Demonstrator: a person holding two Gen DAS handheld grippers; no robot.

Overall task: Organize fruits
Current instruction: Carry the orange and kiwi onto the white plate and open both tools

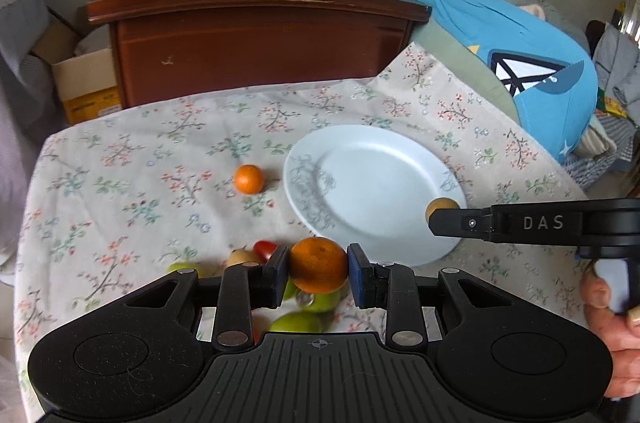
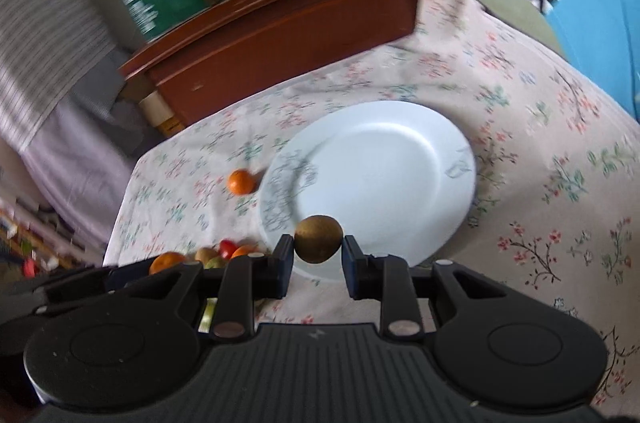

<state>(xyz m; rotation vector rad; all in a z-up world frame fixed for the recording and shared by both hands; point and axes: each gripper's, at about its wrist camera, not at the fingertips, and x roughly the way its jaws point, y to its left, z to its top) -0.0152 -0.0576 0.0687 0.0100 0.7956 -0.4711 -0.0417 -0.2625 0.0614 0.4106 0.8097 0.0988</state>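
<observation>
Surface: floral tablecloth [image 1: 120, 183].
Plate [image 1: 376, 159]: white, nothing resting in it.
Left gripper [image 1: 319, 269]: clamped on orange [image 1: 318, 265].
Right gripper [image 2: 318, 253]: clamped on brown fruit [image 2: 319, 238], over plate's rim.

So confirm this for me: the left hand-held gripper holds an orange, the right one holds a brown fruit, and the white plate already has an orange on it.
Not quite: the white plate is bare in both wrist views. The left hand-held gripper does hold an orange, and the right hand-held gripper holds a brown fruit. The loose small orange lies on the tablecloth beside the plate.
</observation>
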